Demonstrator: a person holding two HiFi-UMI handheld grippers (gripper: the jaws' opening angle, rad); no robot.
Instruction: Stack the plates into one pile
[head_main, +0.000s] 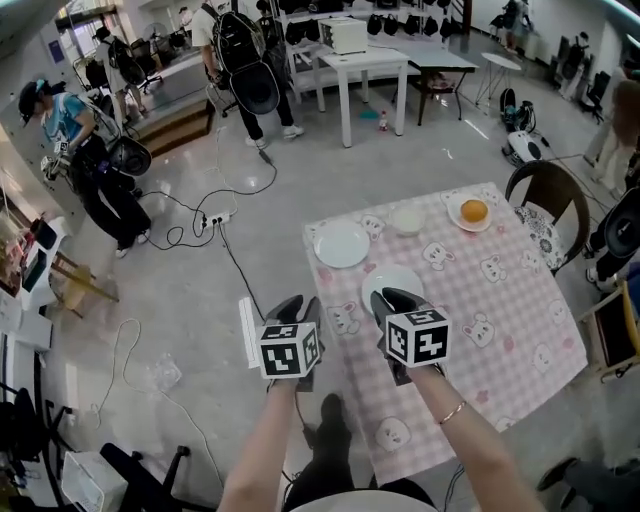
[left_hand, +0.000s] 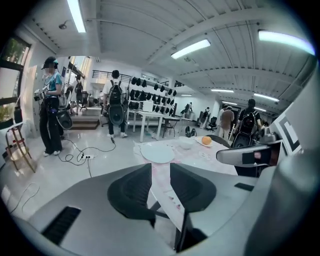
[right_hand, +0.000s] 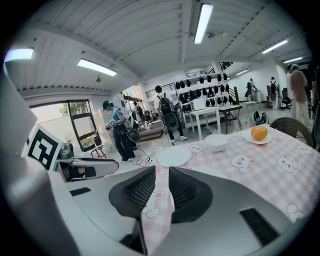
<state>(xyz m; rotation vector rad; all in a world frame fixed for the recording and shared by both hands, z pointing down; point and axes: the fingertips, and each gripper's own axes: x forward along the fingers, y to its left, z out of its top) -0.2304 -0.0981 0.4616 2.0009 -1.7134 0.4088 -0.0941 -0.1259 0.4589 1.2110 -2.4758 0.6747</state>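
Note:
Two empty white plates lie on the pink checked tablecloth (head_main: 500, 300). One plate (head_main: 342, 243) (left_hand: 157, 152) (right_hand: 174, 156) sits near the table's far left corner. The other plate (head_main: 395, 275) lies nearer, partly hidden behind my right gripper (head_main: 393, 296) (right_hand: 161, 170), which hovers just short of it, open, with only cloth showing between its jaws. My left gripper (head_main: 300, 303) (left_hand: 160, 167) is open and holds nothing, at the table's left edge, partly over the floor. A third small plate (head_main: 473, 218) carries an orange (head_main: 474, 210) (right_hand: 259, 133) at the far side.
A small white bowl (head_main: 407, 220) (right_hand: 217, 142) stands between the far plate and the orange. A wicker chair (head_main: 545, 195) is at the table's right. Cables and a power strip (head_main: 215, 218) lie on the floor at left. People stand further off.

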